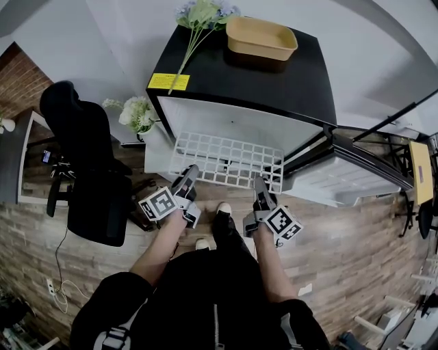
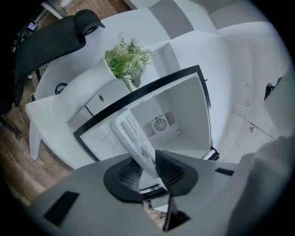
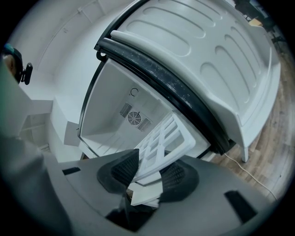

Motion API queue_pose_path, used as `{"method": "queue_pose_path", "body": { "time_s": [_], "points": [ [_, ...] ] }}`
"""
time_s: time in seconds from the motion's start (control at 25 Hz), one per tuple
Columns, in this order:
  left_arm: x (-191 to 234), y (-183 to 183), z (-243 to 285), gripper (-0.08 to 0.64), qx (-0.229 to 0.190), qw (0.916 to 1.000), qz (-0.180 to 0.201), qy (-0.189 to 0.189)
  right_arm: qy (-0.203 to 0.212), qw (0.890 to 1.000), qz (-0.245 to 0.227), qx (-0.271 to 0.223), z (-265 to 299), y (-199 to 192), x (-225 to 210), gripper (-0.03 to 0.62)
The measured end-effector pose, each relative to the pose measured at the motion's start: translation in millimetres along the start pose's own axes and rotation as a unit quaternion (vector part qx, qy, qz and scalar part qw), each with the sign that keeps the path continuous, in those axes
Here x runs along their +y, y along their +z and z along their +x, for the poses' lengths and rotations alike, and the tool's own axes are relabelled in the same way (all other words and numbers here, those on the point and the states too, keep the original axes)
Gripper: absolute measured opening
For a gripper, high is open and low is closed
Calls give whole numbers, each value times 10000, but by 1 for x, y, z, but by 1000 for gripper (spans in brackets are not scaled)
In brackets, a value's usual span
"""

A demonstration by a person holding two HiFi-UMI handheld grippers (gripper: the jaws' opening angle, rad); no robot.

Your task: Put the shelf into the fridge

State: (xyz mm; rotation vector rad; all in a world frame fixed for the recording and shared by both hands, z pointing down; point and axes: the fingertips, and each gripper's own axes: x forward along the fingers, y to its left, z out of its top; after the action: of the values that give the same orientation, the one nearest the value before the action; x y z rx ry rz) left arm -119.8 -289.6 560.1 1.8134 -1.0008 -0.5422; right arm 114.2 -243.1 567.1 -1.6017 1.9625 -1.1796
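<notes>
bright, even indoor light; strong fisheye warping, dark vignetted corners.

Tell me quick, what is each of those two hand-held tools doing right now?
Left tool: closed, holding the white shelf by its near edge.
Right tool: closed, holding the white shelf by the same edge.

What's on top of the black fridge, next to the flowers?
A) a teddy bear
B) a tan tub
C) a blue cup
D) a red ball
B: a tan tub sits on the black top of the fridge, right beside the flowers.
</notes>
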Motion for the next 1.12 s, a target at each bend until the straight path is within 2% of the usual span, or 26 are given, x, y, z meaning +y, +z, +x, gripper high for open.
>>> {"method": "queue_pose_path", "body": {
  "time_s": [0.2,0.36,1.12],
  "points": [
    [3,2,4,95,25,9999,56,90,21,10000,-2,-18,6,4,0,141],
    [0,2,12,95,33,10000,-13,-54,-12,10000,-16,-69,12,11,-1,141],
    [6,16,42,95,-24,10000,28,51,-129,9998,95,-72,41,26,-9,141]
  ]
}}
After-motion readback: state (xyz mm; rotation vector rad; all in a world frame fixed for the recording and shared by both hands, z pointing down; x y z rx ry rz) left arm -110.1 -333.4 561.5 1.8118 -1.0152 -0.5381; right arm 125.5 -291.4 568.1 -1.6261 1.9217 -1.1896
